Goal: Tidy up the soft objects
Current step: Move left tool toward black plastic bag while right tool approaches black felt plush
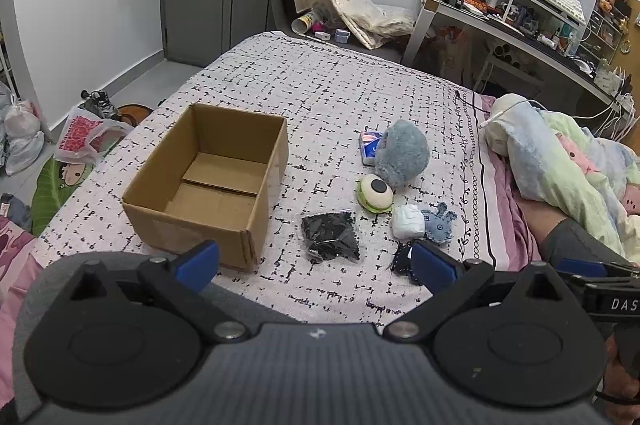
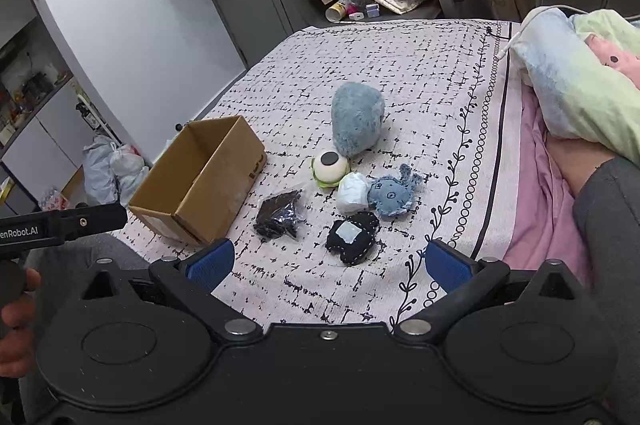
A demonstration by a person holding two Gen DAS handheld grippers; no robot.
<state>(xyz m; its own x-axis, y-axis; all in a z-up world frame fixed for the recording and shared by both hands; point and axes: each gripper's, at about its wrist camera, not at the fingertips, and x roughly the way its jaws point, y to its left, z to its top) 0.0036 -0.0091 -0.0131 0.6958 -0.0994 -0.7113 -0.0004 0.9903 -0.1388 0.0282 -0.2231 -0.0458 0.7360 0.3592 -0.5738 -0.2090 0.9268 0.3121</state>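
Both grippers hover above the bed with their blue-padded fingers spread wide and nothing between them: the left gripper (image 1: 316, 261) hangs over the near edge of the patterned bedspread (image 1: 304, 85), and the right gripper (image 2: 326, 261) sits just short of the soft objects. Closest to the right one lies a black felt plush (image 2: 352, 237) with a pale patch, and just left of it a dark bagged bundle (image 2: 278, 215). Behind the black plush, a white wrapped bundle (image 2: 352, 193) touches a small blue plush (image 2: 392, 195), with a round eyeball toy (image 2: 330, 169) just beyond them and a large fuzzy blue plush (image 2: 356, 119) standing behind that. In the left view a small blue-and-red packet (image 1: 370, 143) peeks out beside the fuzzy plush. The open cardboard box (image 1: 208, 185) rests on the bedspread to the left of the group, apart from it. A pastel blanket (image 1: 568, 161) is bunched at the bed's right side
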